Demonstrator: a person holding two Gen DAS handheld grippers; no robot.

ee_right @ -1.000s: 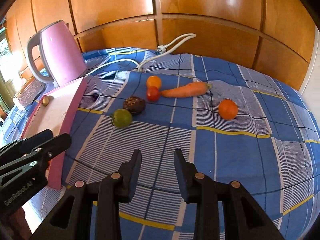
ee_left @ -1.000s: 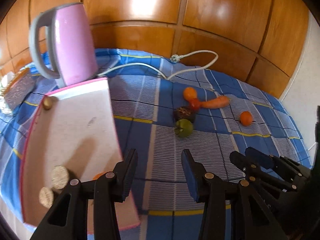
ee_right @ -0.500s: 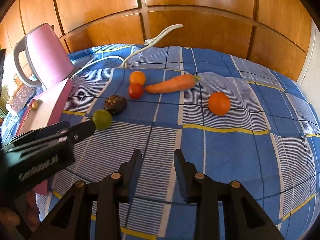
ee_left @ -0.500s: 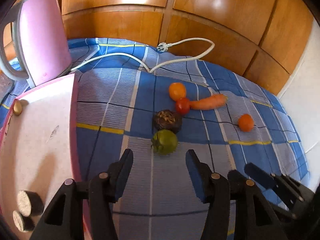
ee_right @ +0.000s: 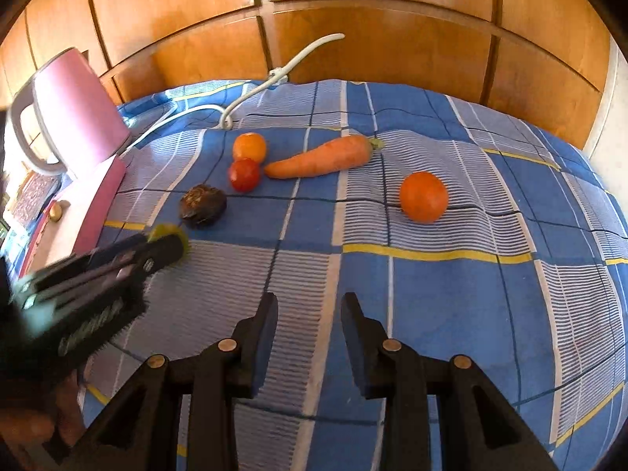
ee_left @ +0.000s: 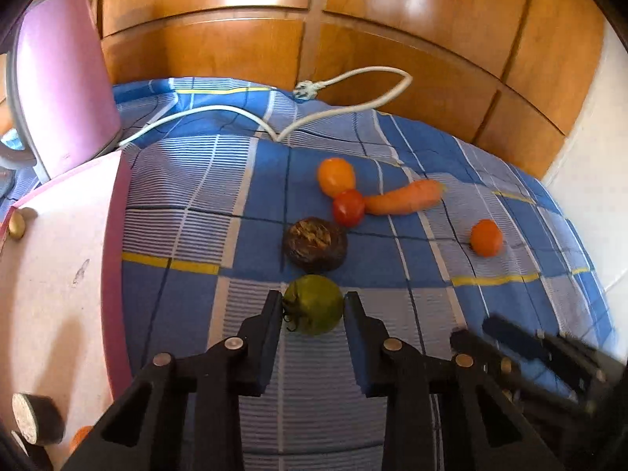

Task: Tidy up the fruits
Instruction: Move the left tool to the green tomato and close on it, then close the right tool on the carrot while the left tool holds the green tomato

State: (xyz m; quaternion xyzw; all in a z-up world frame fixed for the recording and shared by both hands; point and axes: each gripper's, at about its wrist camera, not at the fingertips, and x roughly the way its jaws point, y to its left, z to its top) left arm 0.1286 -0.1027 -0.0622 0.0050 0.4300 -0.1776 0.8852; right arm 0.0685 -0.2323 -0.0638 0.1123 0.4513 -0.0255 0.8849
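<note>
Green fruit (ee_left: 313,304) sits on the blue checked cloth (ee_left: 392,384) near the pink-rimmed board's (ee_left: 59,274) right edge, just in front of the dark wrinkled fruit (ee_left: 315,244). Left gripper (ee_left: 313,310) has just closed its jaws onto it, pads on both sides. Lift straight up, avoid nudging the dark fruit. Right gripper (ee_right: 309,314) hangs narrowly parted, empty, over bare cloth; orange fruit (ee_right: 424,196) well ahead.
</note>
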